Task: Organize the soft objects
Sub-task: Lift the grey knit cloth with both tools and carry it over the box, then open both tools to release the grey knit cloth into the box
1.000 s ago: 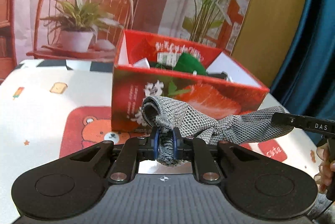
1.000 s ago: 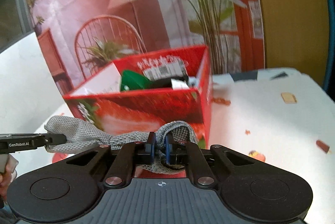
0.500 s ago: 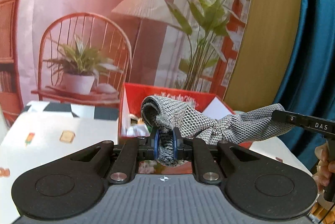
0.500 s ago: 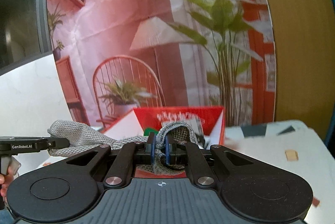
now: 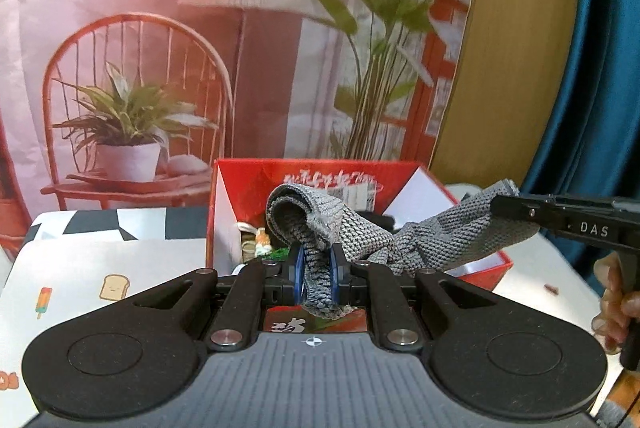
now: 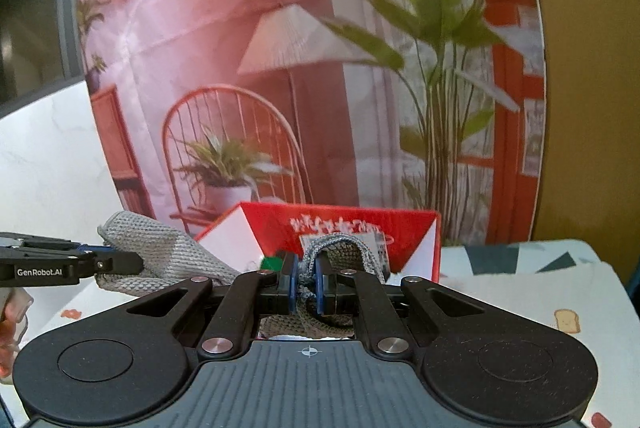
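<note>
grey cloth (image 5: 404,240), soft, light and limp, sags between left gripper (image 5: 316,274) and right gripper (image 6: 306,286), each clenched on one end, just before the box (image 5: 224,212); end grips suit it.

Left gripper (image 5: 316,278) tilted downward, jaws clamped tight on grey cloth (image 5: 360,232), right gripper (image 6: 306,288) likewise tilted, jaws clamped on the cloth's other end, a hand (image 5: 612,302) gripping the right handle

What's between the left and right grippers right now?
Only the grey knitted cloth, pinched at each end by the left gripper and right gripper, sagging over the red box; left wrist view.
</note>
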